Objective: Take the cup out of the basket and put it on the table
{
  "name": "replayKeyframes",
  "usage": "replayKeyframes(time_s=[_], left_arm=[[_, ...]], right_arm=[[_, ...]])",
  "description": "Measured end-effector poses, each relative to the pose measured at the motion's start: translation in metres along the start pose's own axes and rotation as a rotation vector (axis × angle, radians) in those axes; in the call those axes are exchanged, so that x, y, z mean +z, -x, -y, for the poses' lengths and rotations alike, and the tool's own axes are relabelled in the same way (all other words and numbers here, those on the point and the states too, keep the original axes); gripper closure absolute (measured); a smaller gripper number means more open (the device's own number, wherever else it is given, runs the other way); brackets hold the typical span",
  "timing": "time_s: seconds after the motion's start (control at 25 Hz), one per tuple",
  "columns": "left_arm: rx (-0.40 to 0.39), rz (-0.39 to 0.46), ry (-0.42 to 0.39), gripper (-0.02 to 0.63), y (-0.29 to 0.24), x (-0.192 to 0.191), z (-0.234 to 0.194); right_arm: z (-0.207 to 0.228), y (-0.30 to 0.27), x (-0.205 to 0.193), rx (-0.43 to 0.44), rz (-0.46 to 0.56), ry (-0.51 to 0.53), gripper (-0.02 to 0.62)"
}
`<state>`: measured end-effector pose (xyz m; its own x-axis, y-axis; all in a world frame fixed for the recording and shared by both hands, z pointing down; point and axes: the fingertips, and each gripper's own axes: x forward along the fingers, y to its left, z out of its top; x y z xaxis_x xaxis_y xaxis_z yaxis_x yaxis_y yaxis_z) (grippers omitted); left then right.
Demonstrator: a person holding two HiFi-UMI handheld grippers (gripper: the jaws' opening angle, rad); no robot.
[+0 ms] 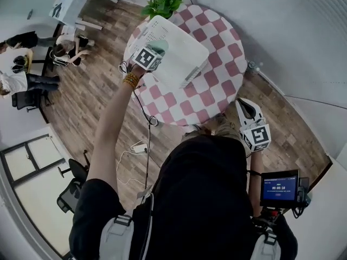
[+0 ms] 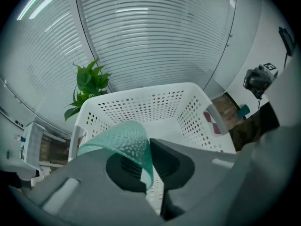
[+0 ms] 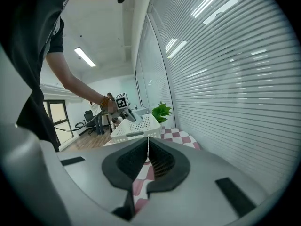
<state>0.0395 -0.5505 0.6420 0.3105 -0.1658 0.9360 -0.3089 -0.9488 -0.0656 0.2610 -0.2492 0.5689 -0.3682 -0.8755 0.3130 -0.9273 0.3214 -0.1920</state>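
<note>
A see-through green cup [image 2: 120,138] with a dimpled wall is pinched by its rim in my left gripper [image 2: 149,166], which is shut on it. The cup hangs above the inside of the white perforated basket [image 2: 141,102]. In the head view the left gripper [image 1: 157,50] and the cup [image 1: 163,47] are over the near left part of the basket [image 1: 181,64], which stands on the round red-and-white checked table [image 1: 219,42]. My right gripper [image 1: 244,108] is shut and holds nothing, low by the table's near edge; its jaws [image 3: 148,149] point toward the basket [image 3: 136,126].
A green potted plant [image 1: 162,1] stands at the table's far edge, behind the basket. Window blinds [image 2: 155,36] run along the right side. People [image 1: 21,64] and desks are on the wood floor far left. A small screen [image 1: 279,187] sits at my right hip.
</note>
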Motion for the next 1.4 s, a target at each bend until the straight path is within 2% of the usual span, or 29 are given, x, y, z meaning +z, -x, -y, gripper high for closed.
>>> replayKeyframes(time_s=[0.6, 0.76, 0.84, 1.0, 1.2, 1.4], left_arm=[[0.121, 0.25, -0.031, 0.583, 0.096, -0.01, 0.035], [0.17, 0.322, -0.001, 0.583, 0.13, -0.014, 0.034], [0.202, 0.369, 0.017, 0.583, 0.148, -0.026, 0.036], [0.24, 0.44, 0.039, 0.583, 0.19, -0.069, 0.054], [0.262, 0.541, 0.069, 0.583, 0.21, -0.084, 0.08], [0.332, 0.591, 0.136, 0.583, 0.246, -0.13, 0.077]], right_arm=[[-0.042, -0.022, 0.028, 0.132, -0.008, 0.099, 0.584], [-0.053, -0.037, 0.048, 0.181, -0.006, 0.143, 0.584], [-0.067, -0.043, 0.055, 0.206, 0.002, 0.171, 0.584], [-0.123, -0.045, 0.064, 0.249, 0.019, 0.215, 0.584], [-0.144, -0.046, 0.078, 0.302, 0.024, 0.293, 0.584], [-0.194, -0.075, 0.093, 0.394, 0.037, 0.338, 0.584]])
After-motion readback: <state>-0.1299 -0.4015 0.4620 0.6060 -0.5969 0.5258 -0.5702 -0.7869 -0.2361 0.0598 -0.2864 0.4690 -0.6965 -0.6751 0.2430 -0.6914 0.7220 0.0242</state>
